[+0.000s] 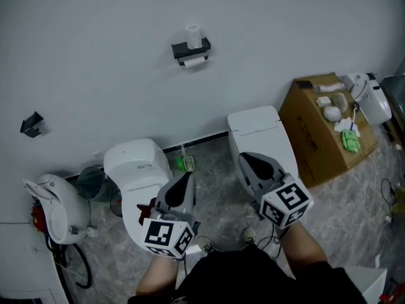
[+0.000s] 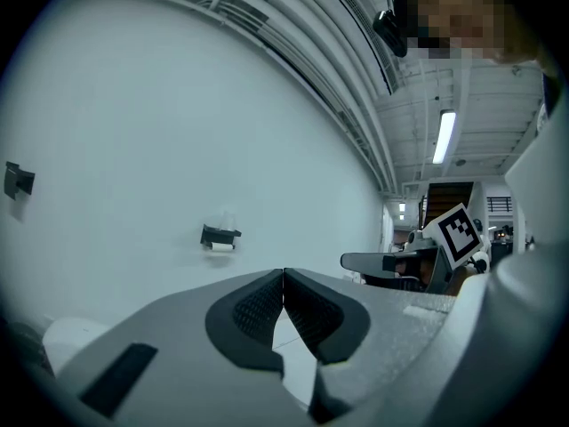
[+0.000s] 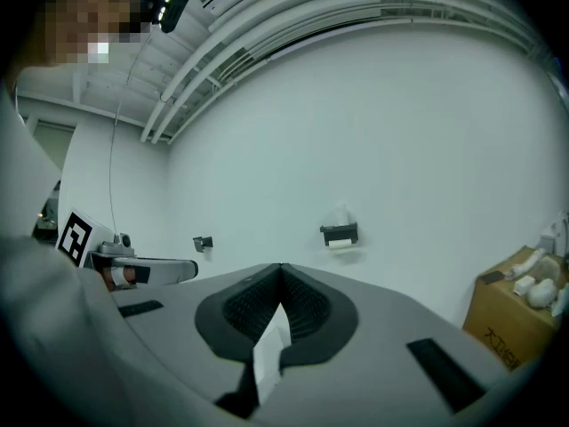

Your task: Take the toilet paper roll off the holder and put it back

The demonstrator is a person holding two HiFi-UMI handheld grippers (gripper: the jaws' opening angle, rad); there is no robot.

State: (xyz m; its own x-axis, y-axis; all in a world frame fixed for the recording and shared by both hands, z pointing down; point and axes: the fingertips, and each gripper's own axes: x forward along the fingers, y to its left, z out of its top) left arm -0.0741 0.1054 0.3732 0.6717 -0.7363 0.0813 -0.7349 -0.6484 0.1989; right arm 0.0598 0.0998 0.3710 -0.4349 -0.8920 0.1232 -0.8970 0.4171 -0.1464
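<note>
Both shut and empty: left gripper [image 1: 187, 176], right gripper [image 1: 245, 158], level, facing wall holder [image 1: 190, 49]. Box [image 1: 316, 135] print unreadable.

Each hand carries 1 grey, wedge-shaped gripper of smooth moulded plastic. The left gripper [image 1: 187, 177] and the right gripper [image 1: 244, 158] each taper to 2 jaws lined with black, finely ribbed pads [image 2: 258, 310]. Each also bears a white cube [image 1: 168, 236] printed with black square markers. A black rectangular inset [image 3: 444, 372] sits in the right housing's flank. The person wears a black top [image 1: 253, 277]. A red part [image 1: 147, 209] beside the left cube may be a trigger.
</note>
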